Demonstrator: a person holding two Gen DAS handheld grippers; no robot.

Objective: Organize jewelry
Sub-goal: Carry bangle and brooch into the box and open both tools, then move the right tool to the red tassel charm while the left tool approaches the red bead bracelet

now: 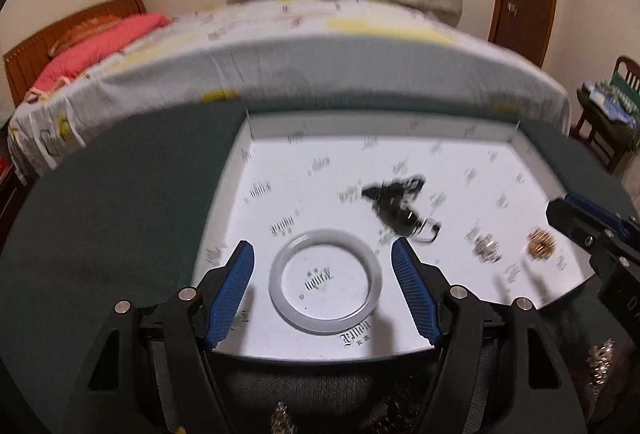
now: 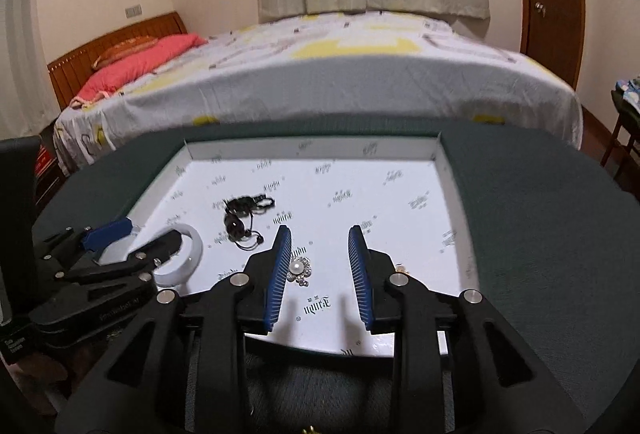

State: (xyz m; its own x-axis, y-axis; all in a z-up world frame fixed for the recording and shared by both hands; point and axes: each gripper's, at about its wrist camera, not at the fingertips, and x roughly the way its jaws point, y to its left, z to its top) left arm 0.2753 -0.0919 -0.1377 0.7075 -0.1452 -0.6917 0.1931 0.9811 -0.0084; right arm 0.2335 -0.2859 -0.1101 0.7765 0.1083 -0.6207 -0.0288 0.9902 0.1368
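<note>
A white bangle (image 1: 324, 280) lies flat in the white printed tray (image 1: 380, 124), between the blue pads of my left gripper (image 1: 324, 262), which is open with a gap on both sides of the ring. My right gripper (image 2: 320, 266) hangs open over the tray's (image 2: 312, 150) near part. A pearl brooch (image 2: 298, 268) lies just inside its left finger, and no pad presses on it. A gold piece (image 2: 400, 268) peeks out behind its right finger. A black beaded cord (image 2: 240, 214) lies further back. The left gripper (image 2: 148, 238) and bangle (image 2: 192, 246) also show in the right wrist view.
The tray rests on a dark green cloth (image 2: 540, 214) covering the table. In the left wrist view the black cord (image 1: 400, 206), a silver brooch (image 1: 486, 248), a gold brooch (image 1: 540, 242) and the right gripper (image 1: 568, 210) show. More jewellery (image 1: 600, 362) lies on the cloth nearby. A bed (image 2: 360, 74) stands behind.
</note>
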